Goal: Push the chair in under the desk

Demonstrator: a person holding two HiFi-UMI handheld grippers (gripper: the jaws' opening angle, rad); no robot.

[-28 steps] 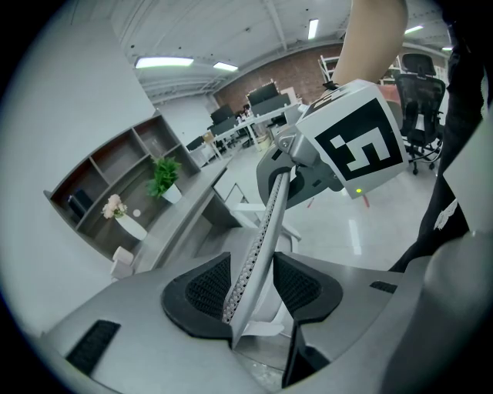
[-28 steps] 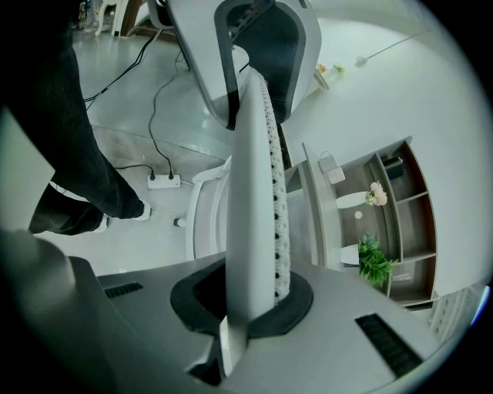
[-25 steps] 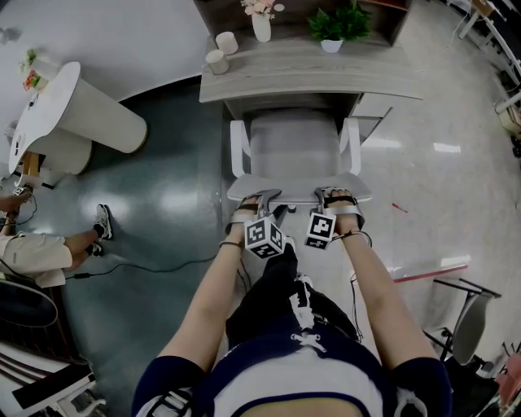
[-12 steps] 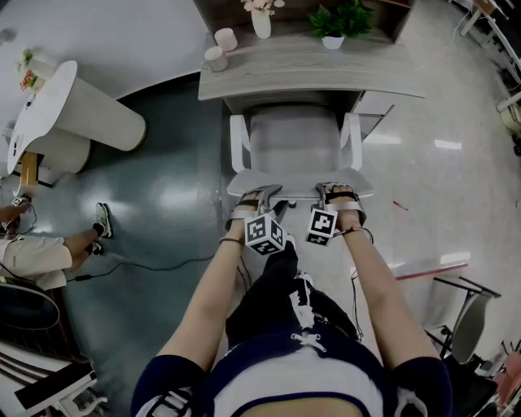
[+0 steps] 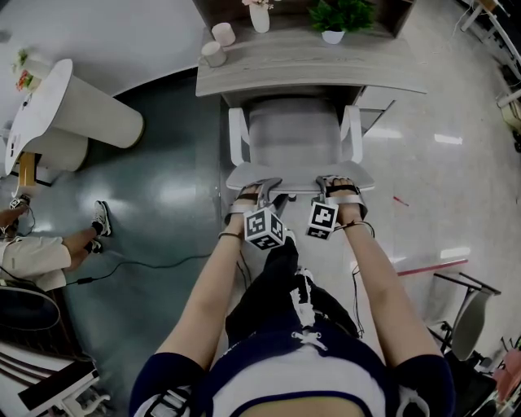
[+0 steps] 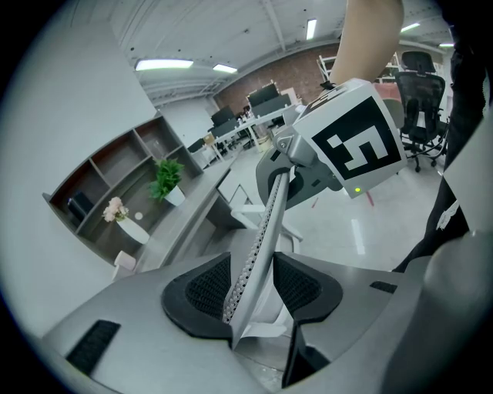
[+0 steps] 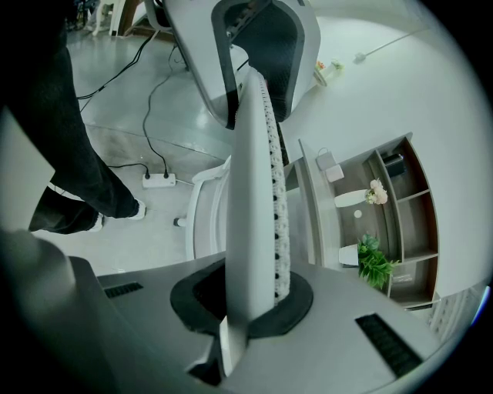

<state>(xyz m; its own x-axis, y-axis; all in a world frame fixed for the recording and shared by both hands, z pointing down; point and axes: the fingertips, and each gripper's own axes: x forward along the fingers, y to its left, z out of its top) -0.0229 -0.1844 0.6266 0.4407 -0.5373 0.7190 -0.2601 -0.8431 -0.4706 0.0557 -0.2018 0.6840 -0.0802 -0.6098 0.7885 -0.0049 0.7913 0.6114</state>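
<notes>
Gleaming grey floor (image 5: 163,204), open office — chair (image 5: 295,142) at desk (image 5: 309,69)

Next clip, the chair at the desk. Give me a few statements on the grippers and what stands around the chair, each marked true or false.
1. The right gripper is shut on the backrest of the chair. True.
2. The left gripper is clamped tight on the backrest. False: its jaws stand apart, with the backrest's edge between them.
3. The chair has no armrests. False: a white armrest stands at each side of the seat.
4. A potted plant stands at the back of the desk. True.
</notes>
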